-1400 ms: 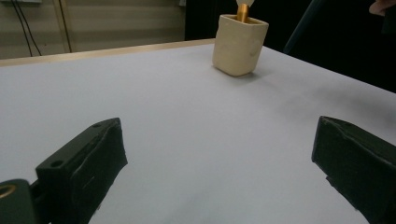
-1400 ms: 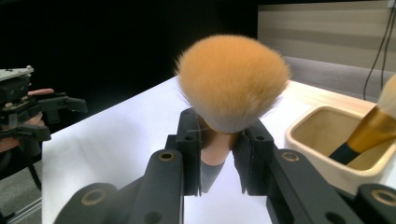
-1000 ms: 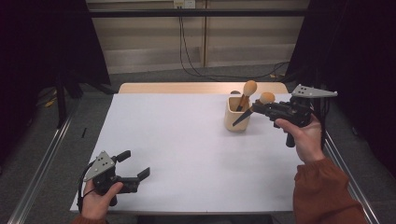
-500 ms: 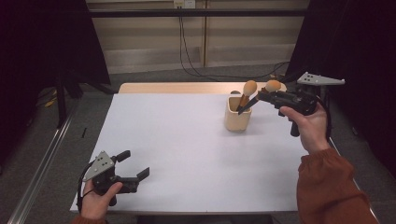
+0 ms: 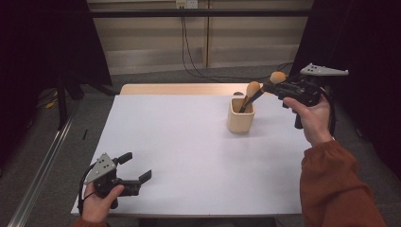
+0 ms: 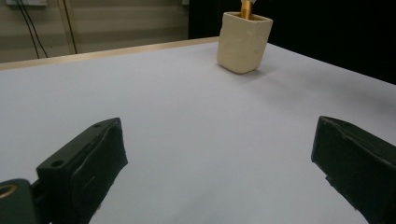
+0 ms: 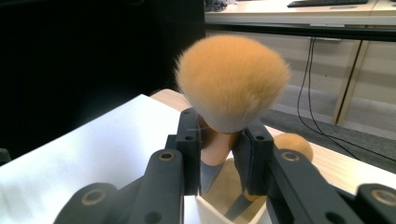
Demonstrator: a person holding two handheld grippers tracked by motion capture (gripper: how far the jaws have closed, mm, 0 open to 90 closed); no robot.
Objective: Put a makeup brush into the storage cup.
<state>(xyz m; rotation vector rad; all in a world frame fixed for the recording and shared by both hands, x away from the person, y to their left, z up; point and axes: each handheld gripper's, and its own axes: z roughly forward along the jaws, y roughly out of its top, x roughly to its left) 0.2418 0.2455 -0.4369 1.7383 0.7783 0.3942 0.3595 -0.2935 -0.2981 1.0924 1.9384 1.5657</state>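
A cream cup [image 5: 241,116] stands on the white table [image 5: 189,142] at the far right. One orange-headed brush [image 5: 253,88] leans in it. My right gripper [image 5: 269,87] hangs just above and to the right of the cup, shut on a second brush [image 5: 277,77] below its orange head; the dark handle slants down toward the cup's mouth. In the right gripper view the fluffy head [image 7: 233,79] rises above the right gripper [image 7: 219,140], with the cup's rim [image 7: 210,210] below. My left gripper [image 5: 136,166] rests open at the near left corner with nothing between its fingers.
In the left gripper view the left gripper [image 6: 219,154] faces the cup [image 6: 243,42] across bare table. The table's wooden far edge [image 5: 179,89] borders a grey floor with cables. Dark curtains hang at both sides.
My right gripper has risen and drifted right with the brush, drawing its handle up out of the cup. The left gripper has stayed where it was.
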